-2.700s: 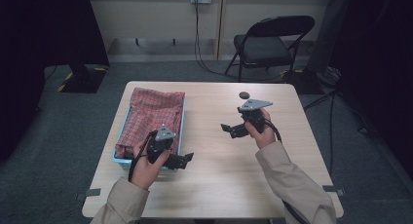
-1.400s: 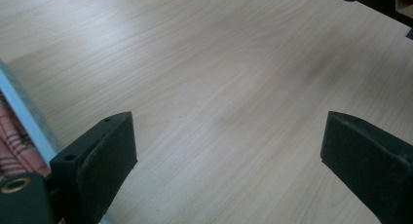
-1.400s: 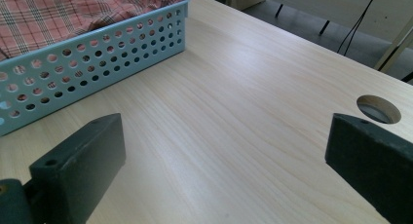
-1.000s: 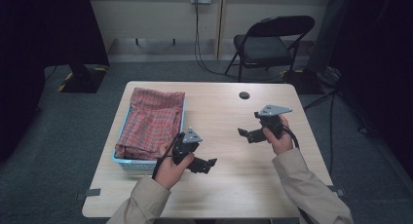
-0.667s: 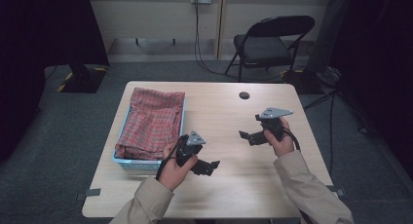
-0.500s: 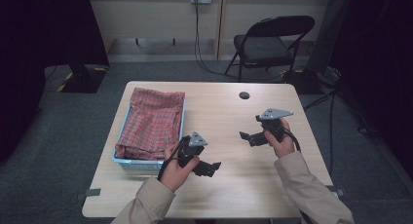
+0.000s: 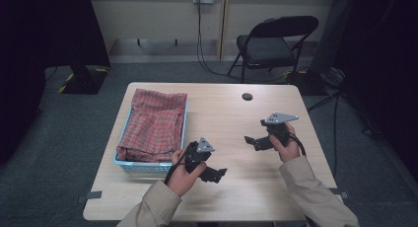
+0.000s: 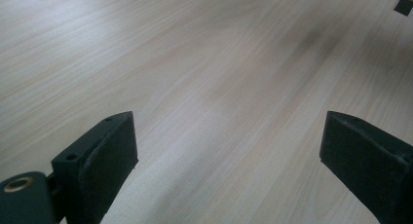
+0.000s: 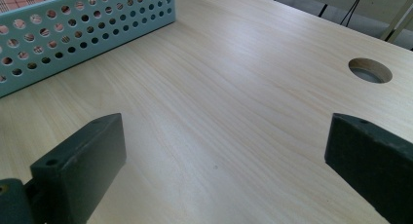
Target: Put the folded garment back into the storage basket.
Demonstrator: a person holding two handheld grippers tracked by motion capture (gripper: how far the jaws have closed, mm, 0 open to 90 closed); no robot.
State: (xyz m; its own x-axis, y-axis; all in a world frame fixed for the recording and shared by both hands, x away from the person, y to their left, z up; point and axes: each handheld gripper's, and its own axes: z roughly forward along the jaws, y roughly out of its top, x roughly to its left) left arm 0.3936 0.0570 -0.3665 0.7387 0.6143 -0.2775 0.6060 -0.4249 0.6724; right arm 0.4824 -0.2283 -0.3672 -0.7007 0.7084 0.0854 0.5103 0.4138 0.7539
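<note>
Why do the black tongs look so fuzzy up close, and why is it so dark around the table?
Gripper views: the open tongs sit too near the camera, so they blur; the table stays sharper. High view: light falls on the table, and the room's sides are dark.

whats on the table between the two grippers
Nothing: in the high view the wooden table is bare between the left gripper and the right gripper.

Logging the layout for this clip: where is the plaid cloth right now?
In the high view, the plaid cloth lies in the light blue basket on the table's left side, just beyond the left gripper.
</note>
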